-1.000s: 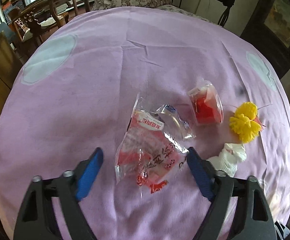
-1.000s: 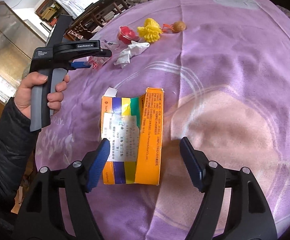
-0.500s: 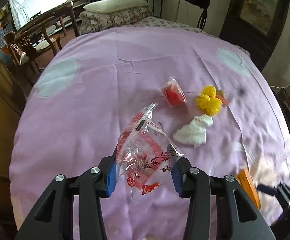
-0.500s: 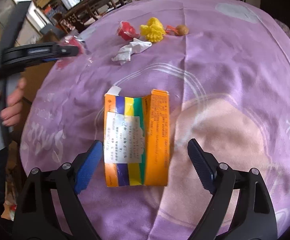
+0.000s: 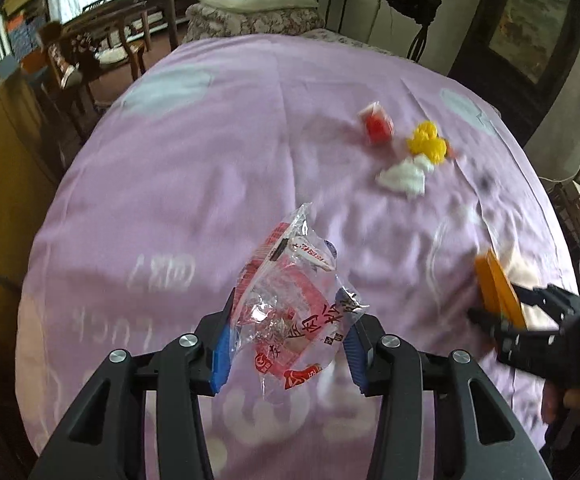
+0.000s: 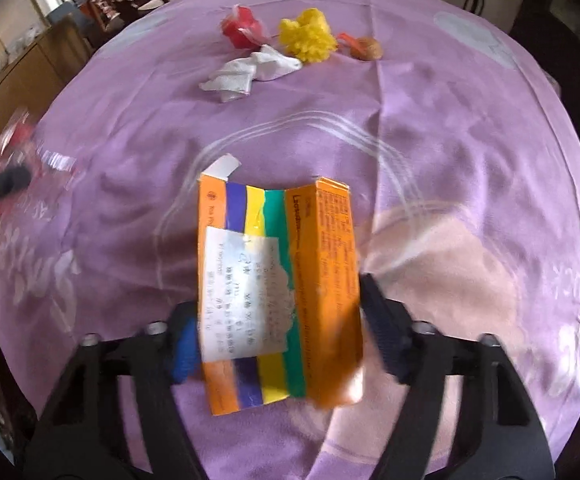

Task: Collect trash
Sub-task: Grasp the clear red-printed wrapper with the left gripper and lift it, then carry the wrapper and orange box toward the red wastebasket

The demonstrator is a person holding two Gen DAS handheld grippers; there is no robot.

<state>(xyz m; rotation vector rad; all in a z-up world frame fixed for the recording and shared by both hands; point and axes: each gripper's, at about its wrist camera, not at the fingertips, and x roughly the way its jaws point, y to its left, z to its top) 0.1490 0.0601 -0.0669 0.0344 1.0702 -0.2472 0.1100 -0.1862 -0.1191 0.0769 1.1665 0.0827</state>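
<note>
The plastic wrapper is up off the purple cloth now, where a second ago it lay flat with the left tongs spread wide around it. Those tongs have closed in and both blue pads pinch the crinkled red-and-clear wrapper, which hangs between them above the desk. Over on the other side, the right tongs have just been closing too. A moment back they stood wide on either side of the orange box; now the pads press its two long sides. The box, striped purple, yellow and green with a white label stuck on its face, sits tilted between the pads. Whether it has fully left the cloth I cannot tell through the blur.

From the left wrist view, the box and the right tongs show at the far right edge, with a hand on the grip below.

Across the desk, the rest of the trash lies in a cluster: a red cup, a yellow pom-pom just beside it, a crumpled white tissue in front of the two, and a small brown nut to the right of the pom-pom.
</note>
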